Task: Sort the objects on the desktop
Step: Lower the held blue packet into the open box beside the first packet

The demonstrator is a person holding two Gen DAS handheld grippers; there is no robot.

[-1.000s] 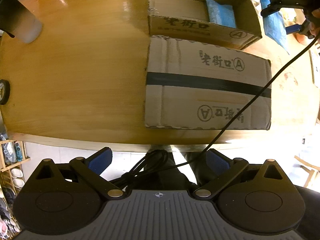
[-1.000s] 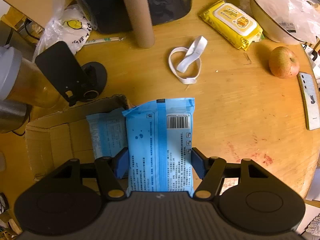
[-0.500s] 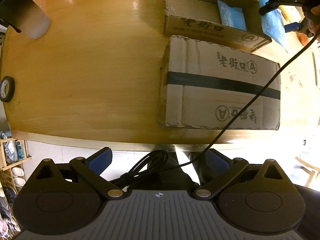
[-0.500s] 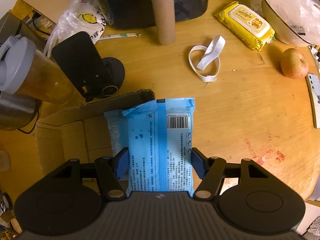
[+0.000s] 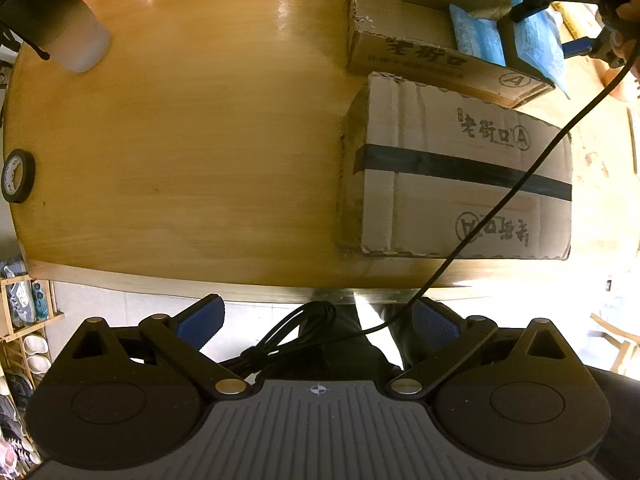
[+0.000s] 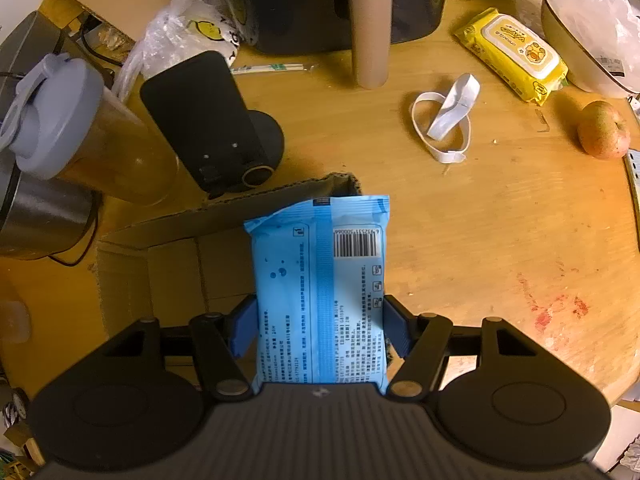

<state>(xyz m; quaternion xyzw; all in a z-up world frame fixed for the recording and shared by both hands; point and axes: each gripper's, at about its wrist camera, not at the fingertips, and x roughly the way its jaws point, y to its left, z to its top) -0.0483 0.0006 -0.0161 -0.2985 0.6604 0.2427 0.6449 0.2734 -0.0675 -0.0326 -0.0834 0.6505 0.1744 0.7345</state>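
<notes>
Home: cluttered wooden dining table [image 6: 500, 240], apple [image 6: 602, 130], wet-wipes pack [image 6: 514, 54], shoe rack [image 5: 24, 320].

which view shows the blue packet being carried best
The right wrist view. The blue packet fills the middle of it, barcode side up, clamped between the right hand-held gripper pads above the open cardboard box. The left wrist view shows it only small and partly hidden at the top right corner.

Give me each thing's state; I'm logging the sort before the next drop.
Blue packet: clamped in the right gripper, over the open box.
Open box: flaps up, one blue pack inside.
Taped box: sealed.
Left gripper: jaws apart, empty.
Bottle: lid shut.
</notes>
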